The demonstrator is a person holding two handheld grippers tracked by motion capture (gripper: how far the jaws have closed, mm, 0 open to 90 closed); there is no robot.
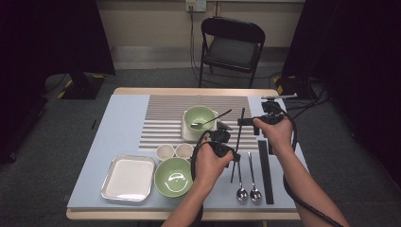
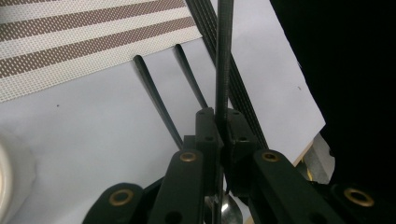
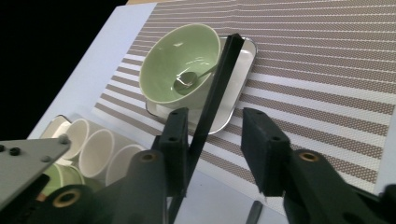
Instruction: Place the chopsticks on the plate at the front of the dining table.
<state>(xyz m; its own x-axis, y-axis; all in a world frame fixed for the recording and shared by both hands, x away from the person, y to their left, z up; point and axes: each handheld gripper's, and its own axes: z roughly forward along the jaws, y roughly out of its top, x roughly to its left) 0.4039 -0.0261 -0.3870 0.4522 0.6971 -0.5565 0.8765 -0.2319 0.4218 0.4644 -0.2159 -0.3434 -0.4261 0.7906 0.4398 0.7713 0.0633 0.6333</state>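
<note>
Pinching a black chopstick point(image 2: 223, 56) upright, the left claw point(image 2: 219, 135) is clamped on it, while the right claw point(image 3: 215, 140) stands apart around the same stick near the bench's right edge.

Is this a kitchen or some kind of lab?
Probably a lab or recording room, not a kitchen. The table is laid like a place setting with a striped mat and green bowls, but black curtains, a folding chair and loose cables surround it.

Your tongs are matte black: the left tongs point(image 2: 219, 135) show brass-ringed pivots and small black screws, the right tongs point(image 3: 215, 140) carry a grey plate. Black cables loop past your bare forearms.
</note>
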